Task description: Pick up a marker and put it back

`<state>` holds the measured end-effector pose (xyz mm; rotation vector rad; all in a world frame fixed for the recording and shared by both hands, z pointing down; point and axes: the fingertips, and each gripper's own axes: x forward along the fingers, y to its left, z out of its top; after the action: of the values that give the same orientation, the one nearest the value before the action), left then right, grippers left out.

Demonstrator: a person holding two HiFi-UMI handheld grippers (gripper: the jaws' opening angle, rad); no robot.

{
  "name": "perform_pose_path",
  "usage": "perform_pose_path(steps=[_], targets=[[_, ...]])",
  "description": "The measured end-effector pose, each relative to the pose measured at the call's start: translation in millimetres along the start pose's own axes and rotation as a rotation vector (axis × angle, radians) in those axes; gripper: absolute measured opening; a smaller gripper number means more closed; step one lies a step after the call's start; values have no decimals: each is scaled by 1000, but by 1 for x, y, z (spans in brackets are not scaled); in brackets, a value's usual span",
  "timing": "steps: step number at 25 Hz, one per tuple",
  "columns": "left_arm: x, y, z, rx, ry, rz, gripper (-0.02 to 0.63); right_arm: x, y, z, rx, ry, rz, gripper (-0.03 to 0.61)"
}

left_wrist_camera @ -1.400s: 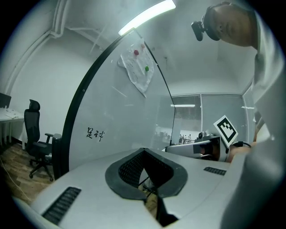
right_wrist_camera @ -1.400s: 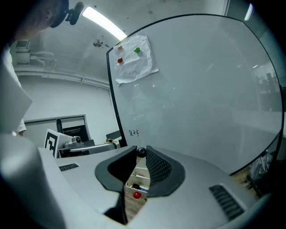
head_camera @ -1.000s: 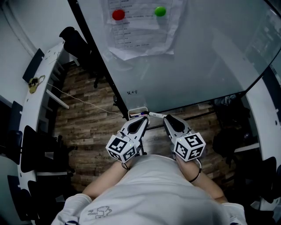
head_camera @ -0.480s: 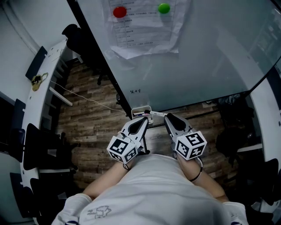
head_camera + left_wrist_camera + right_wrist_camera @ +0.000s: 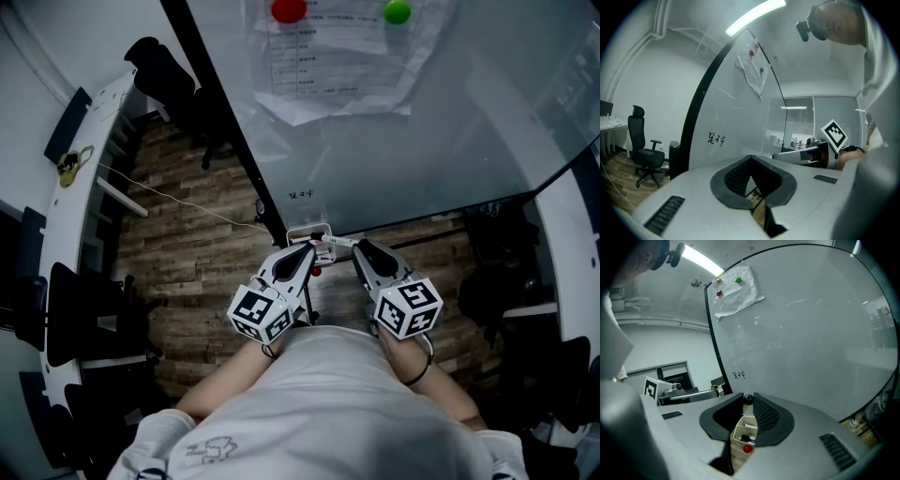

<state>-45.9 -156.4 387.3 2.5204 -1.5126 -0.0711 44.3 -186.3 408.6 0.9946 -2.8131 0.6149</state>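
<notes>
**View swings, but both grippers hold at the marker tray**

Head view: Against a second ago, the large glossy whiteboard (image 5: 450,122) and its white sheet of paper (image 5: 328,66) sit higher and further right in frame. That means the head has shifted, not the work. The left gripper (image 5: 307,250) and the right gripper (image 5: 359,247) keep their places, tips just beside the small white plastic tray (image 5: 309,228) at the board's lower corner. A small red round thing (image 5: 317,272) now shows between the two grippers, over the brown plank floor (image 5: 187,253); it was not visible before. A slim pale stick (image 5: 337,242) lies between the tray and the right gripper's tip. I cannot tell whether it is a marker.

Left gripper view: The jaws meet at their tips and pinch nothing. Only floor shows through the slot behind them.

Right gripper view: The jaws stand narrowly parted above the tray, where the dark and blue markers (image 5: 749,439) lie. A small black round knob (image 5: 748,399) sits exactly at the tips, and I cannot tell whether the pads bear on it. The red thing is just beside the tray's near end.

Nothing has been lifted clear or set down in this second. The task looks paused at the tray, either just before a grasp or at the return.
</notes>
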Motion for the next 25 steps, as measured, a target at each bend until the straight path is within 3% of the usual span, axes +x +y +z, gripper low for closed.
perform_pose_path(steps=[7,25], targets=[[1,29,-6,-18,33,-30,6,22,-1,-10,32,26,-56,74],[-10,76,-22,-67,117,-205,6,61,23,-40,93,61,-225,74]])
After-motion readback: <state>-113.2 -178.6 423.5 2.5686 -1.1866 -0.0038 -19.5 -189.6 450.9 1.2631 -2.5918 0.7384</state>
